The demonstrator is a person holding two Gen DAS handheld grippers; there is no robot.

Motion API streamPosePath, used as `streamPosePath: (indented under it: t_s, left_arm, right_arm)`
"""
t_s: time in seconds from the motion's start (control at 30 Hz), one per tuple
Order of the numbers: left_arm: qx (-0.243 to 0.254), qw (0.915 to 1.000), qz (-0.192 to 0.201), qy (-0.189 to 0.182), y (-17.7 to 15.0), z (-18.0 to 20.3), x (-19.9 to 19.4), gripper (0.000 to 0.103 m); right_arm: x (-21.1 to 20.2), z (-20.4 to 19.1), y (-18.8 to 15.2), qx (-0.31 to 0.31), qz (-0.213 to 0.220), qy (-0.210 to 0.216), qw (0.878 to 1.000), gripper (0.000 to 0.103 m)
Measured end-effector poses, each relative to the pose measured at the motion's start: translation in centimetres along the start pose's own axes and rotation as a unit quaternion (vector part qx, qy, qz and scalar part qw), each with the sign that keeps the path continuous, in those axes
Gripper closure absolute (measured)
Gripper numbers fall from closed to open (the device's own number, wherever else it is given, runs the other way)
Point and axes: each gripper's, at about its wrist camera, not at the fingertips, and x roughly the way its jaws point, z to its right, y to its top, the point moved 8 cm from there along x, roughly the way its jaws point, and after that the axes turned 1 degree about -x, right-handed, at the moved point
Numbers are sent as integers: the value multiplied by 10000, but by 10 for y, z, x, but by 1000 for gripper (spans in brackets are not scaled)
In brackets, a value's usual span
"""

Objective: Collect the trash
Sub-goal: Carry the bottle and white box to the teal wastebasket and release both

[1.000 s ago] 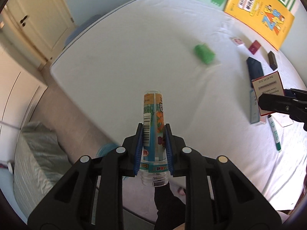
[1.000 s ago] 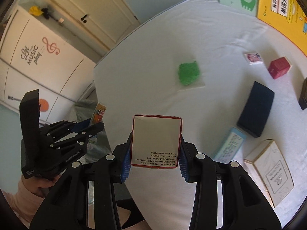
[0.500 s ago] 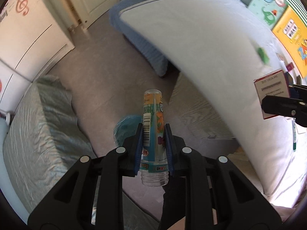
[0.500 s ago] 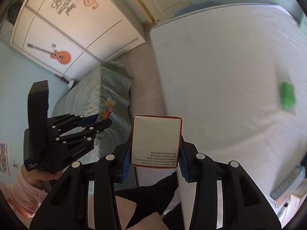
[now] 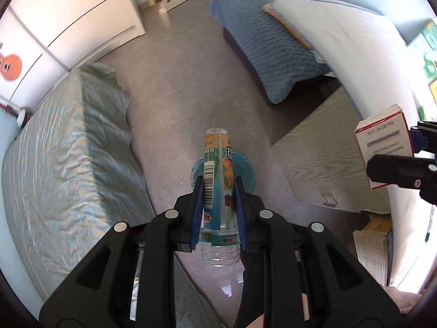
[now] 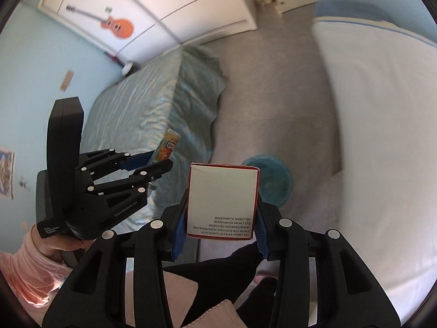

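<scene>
My left gripper (image 5: 218,188) is shut on a clear plastic bottle (image 5: 218,175) with a blue label and no cap. It hangs over a round blue bin (image 5: 245,169) on the grey floor. My right gripper (image 6: 220,213) is shut on a white carton (image 6: 222,202) with a red edge and small print. The same bin (image 6: 273,180) shows just right of the carton, lower down. The carton (image 5: 382,142) and the right gripper's fingers (image 5: 396,169) appear at the right edge of the left wrist view. The left gripper (image 6: 161,164) with the bottle (image 6: 168,145) appears left in the right wrist view.
A white mattress (image 5: 355,43) runs along the right, with a blue-covered bed (image 5: 259,41) beyond. A pale green covered bed (image 5: 68,150) fills the left. White wardrobes (image 6: 164,8) with a guitar sticker stand behind. A wooden board (image 5: 327,169) lies on the floor. A person's pink sleeve (image 6: 24,268) and dark legs (image 6: 218,270) are below.
Both grippers swung away from the white mattress with its scattered items to over the floor between the beds. The blue bin came into view under them. Bottle and carton stayed gripped.
</scene>
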Motion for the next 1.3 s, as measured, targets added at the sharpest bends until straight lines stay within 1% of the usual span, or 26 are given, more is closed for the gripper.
streamPosePath:
  t_s: [0.17,0.37,0.53,0.67,0.73,0.77,0.8,0.83,0.87,0.9,0.93,0.97,1.13,1.3]
  left_arm:
    - [-304,9995,-85,-4,-4,-21,6,83]
    - [-601,9981,-158,-47,-8,-40,14,83]
    - [-657,9977,-182,-58,-8,-49,19,83]
    - [-678,9975,-200,-88,-7,-53,24,83]
    - [-660,9975,-213,-93,-6,-53,25,82]
    - [-634,9977,-203,-90,-5,-52,25,80]
    - [-624,9978,-206,-72,-4,-51,25,67]
    - [-606,9979,-187,-89,-3,-49,24,61]
    - [-573,9982,-169,-90,-2,-48,24,51]
    - [-540,9984,-169,-56,-2,-47,24,46]
    - [-500,9987,-138,-14,-1,-46,24,46]
    - [-479,9988,-139,3,0,-45,24,43]
    - [-468,9988,-155,6,2,-45,26,38]
    - [-428,9990,-148,-18,2,-41,26,37]
  right_arm:
    - [24,-18,12,-271,-247,37,9993,61]
    - [43,-35,19,-450,-414,43,9981,61]
    - [56,-41,25,-529,-495,34,9974,61]
    - [56,-40,24,-534,-540,42,9971,61]
    - [57,-40,26,-501,-537,93,9973,59]
    - [58,-38,27,-449,-522,122,9976,59]
    - [58,-36,28,-384,-514,167,9978,58]
    - [57,-35,29,-327,-500,192,9980,54]
    - [56,-34,31,-290,-456,213,9983,48]
    - [54,-33,33,-278,-411,205,9986,42]
    - [52,-32,34,-289,-391,192,9986,42]
    - [51,-31,35,-292,-375,177,9987,42]
    - [43,-25,38,-191,-278,164,9993,42]
    - [37,-18,35,-74,-202,129,9997,42]
